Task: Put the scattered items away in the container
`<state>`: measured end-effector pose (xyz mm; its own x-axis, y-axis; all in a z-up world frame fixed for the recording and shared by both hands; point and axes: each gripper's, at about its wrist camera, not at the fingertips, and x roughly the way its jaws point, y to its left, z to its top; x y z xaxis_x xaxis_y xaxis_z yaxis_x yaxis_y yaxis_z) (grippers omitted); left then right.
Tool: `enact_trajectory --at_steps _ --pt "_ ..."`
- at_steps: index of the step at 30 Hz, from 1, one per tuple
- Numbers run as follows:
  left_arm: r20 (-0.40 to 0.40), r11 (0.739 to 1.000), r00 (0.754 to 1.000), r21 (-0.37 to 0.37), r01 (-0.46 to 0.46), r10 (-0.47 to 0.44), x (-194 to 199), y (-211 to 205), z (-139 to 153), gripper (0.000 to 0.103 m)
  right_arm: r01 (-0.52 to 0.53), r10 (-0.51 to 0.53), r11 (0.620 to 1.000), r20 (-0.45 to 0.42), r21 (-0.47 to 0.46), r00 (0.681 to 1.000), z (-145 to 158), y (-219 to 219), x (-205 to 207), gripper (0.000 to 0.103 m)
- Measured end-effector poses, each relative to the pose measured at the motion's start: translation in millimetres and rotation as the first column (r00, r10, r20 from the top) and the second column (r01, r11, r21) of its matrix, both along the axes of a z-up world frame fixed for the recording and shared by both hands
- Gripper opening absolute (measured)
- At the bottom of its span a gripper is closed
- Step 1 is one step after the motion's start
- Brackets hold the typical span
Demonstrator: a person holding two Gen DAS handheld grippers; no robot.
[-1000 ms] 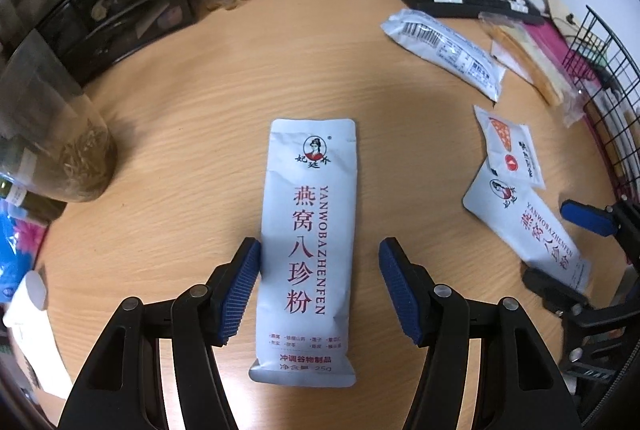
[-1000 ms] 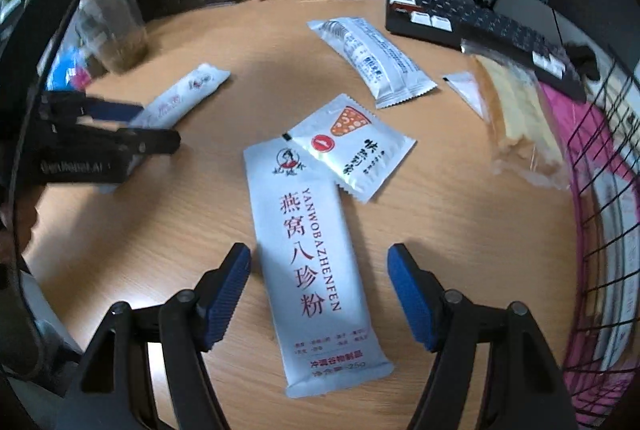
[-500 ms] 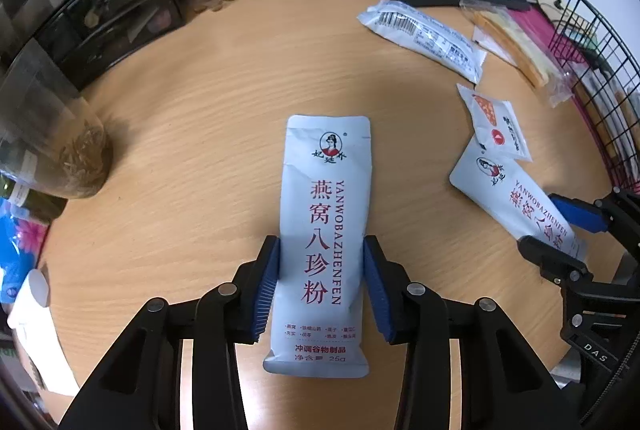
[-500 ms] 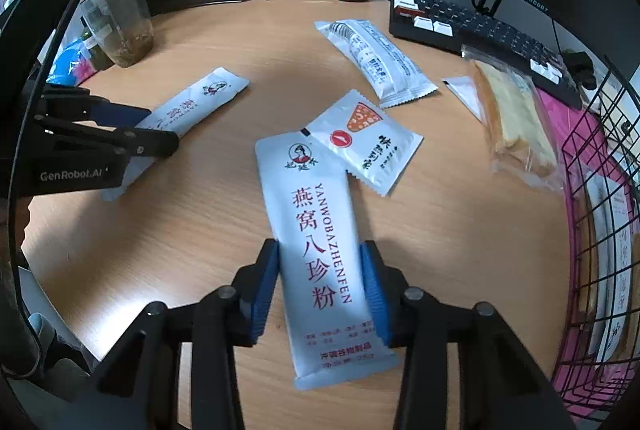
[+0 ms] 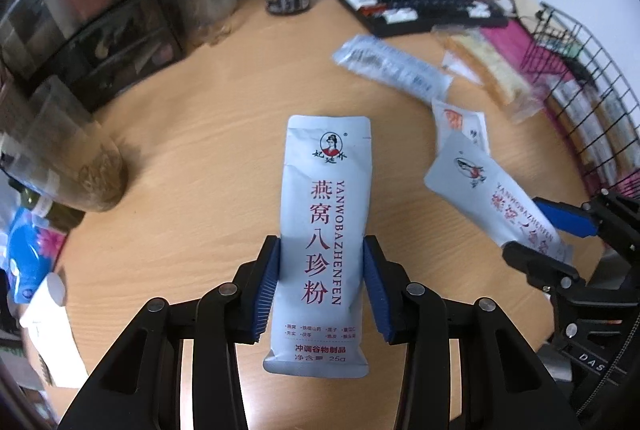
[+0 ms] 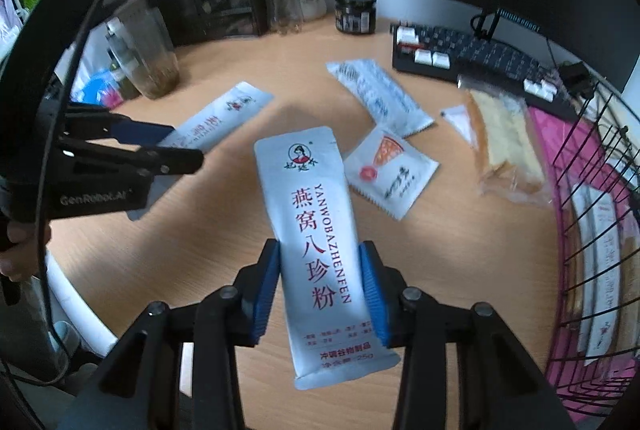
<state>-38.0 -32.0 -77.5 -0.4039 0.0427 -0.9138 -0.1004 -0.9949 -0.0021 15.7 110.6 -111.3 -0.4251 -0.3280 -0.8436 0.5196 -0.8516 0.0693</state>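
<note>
In the left wrist view, the left gripper (image 5: 322, 290) is clamping a long pale-blue sachet (image 5: 325, 213) printed YANWOBAZHENFEN, its blue pads (image 5: 267, 290) pressing against both long edges of the lower half while the top end is pointing away over the wooden desk (image 5: 192, 157). To the right, the right gripper (image 5: 556, 234) is showing side-on, pinching a second sachet of the same kind (image 5: 492, 201), which is tilting up off the desk. Beyond it a small white packet with an orange mark (image 5: 464, 125) is lying flat, with a long silvery packet (image 5: 396, 69) and a clear bag of bread slices (image 5: 496, 69) farther back, near the keyboard (image 5: 420, 3). The black wire basket (image 5: 592, 77) with a pink liner is standing at the right edge of the desk. In the right wrist view, the right gripper (image 6: 320, 294) is gripping its own sachet (image 6: 316, 230) by the lower half, jaws narrowed onto both edges, the packet leaning slightly left and lifted clear of the desk (image 6: 440, 262). At left, the left gripper (image 6: 160, 143) is holding the other sachet (image 6: 224, 113). The small white packet (image 6: 390, 169) is lying just right of the held sachet, the silvery packet (image 6: 380, 97) behind it, the bread bag (image 6: 504, 141) beside the wire basket (image 6: 592, 189), which is already containing a few white sachets.
</note>
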Motion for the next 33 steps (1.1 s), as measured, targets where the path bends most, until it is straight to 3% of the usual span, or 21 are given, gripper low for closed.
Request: enact_trajectory --at_steps 9,19,33 --pt "-0.101 0.997 0.992 -0.013 0.077 -0.078 -7 49 64 0.041 0.06 -0.07 0.995 -0.13 -0.076 0.989 63 43 8 0.044" --pt "-0.194 0.971 0.951 -0.045 0.236 -0.24 -27 141 123 0.041 0.185 -0.206 0.976 -0.214 -0.114 0.955 107 115 10 0.044" --pt "-0.179 0.901 0.884 -0.044 0.432 -0.433 -62 281 138 0.041 0.401 -0.42 0.907 -0.204 -0.128 0.884 122 227 1 0.044"
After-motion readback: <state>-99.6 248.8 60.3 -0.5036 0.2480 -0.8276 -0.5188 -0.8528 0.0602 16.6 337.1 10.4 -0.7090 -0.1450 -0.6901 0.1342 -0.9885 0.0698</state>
